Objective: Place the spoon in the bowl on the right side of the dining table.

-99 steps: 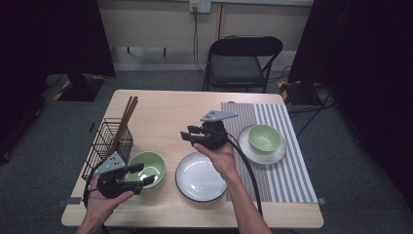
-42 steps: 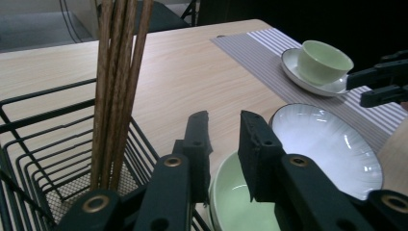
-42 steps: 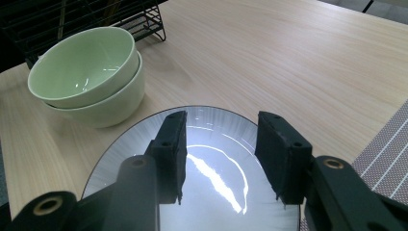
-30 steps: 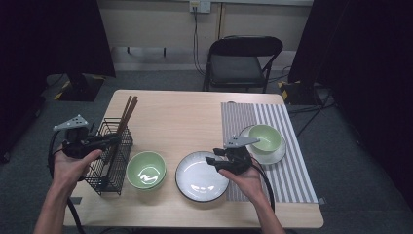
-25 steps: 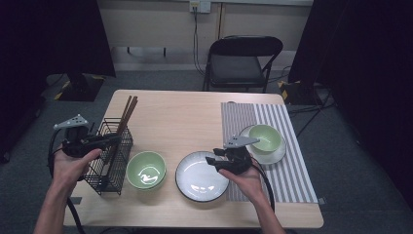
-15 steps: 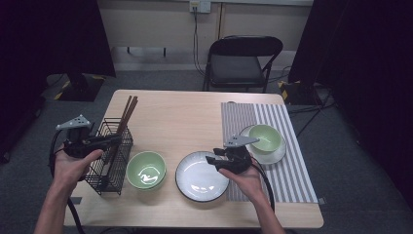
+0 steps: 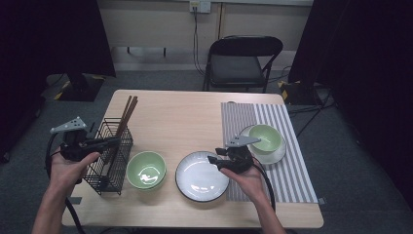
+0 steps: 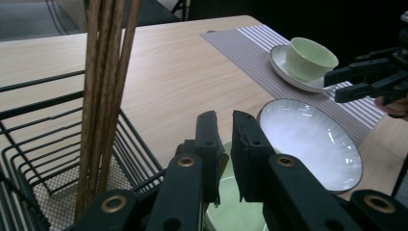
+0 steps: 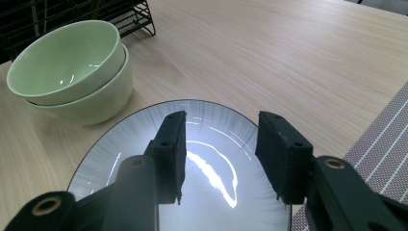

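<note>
Wooden chopsticks [image 7: 125,114], leaning in the black wire basket [image 7: 109,156] at the table's [image 7: 175,112] left end. Beside them, left gripper [image 8: 223,120]: jaws just closing, now all but together on nothing. Likely to miss the sticks this way, or to snag the wire and tip the basket. Right gripper [image 9: 221,125]: jaws apart and empty above the white plate [image 7: 202,176]; could chip its rim if dropped carelessly. Pale wood top, striped mat [image 7: 287,170] at right, stacked green bowls [image 7: 145,169]; beyond, folding chair [image 7: 241,61], dark curtains.
</note>
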Demonstrator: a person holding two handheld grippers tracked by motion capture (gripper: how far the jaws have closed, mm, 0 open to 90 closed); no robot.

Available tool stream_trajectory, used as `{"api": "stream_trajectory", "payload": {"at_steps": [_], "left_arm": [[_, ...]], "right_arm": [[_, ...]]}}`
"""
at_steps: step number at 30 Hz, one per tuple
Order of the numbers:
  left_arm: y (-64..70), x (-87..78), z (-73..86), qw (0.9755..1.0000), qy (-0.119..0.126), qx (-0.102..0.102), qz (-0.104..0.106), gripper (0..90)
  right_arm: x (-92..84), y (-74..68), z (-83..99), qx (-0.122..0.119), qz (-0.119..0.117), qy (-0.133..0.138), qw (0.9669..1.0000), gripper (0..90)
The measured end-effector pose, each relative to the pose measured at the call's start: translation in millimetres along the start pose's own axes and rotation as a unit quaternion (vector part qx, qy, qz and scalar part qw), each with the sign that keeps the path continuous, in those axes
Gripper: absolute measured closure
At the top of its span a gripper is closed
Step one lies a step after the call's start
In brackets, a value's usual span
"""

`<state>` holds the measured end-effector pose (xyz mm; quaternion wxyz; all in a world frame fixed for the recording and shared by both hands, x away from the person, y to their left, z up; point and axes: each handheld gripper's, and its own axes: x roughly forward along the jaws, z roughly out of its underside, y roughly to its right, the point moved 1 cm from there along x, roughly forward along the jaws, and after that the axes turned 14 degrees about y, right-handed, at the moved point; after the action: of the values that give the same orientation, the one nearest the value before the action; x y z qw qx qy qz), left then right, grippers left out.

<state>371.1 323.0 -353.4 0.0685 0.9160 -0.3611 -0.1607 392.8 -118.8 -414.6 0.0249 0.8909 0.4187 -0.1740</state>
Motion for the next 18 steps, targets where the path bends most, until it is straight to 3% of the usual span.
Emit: {"api": "stream_trajectory", "payload": {"at_steps": [2, 9, 11, 18], "left_arm": [[2.4, 0.2, -0.3, 1.0, -0.003, 0.005, 0.004, 77.5], [7.6, 1.8, -0.9, 0.9999, -0.008, 0.01, 0.01, 76.4], [8.6, 0.6, -0.1, 0.9999, -0.005, -0.001, 0.014, 76.1], [11.4, -3.3, 1.0, 0.9998, -0.001, -0.002, 0.022, 75.8]], "right_arm": [[-0.2, 0.0, -0.1, -0.001, 0.006, 0.003, 1.0, 53.7], [0.6, 0.8, 0.0, 0.0, 0.006, 0.003, 1.0, 53.7], [0.5, 0.6, 0.1, 0.001, 0.007, 0.002, 1.0, 53.5], [0.5, 0.3, 0.5, 0.0, 0.007, 0.001, 1.0, 53.0]]}}
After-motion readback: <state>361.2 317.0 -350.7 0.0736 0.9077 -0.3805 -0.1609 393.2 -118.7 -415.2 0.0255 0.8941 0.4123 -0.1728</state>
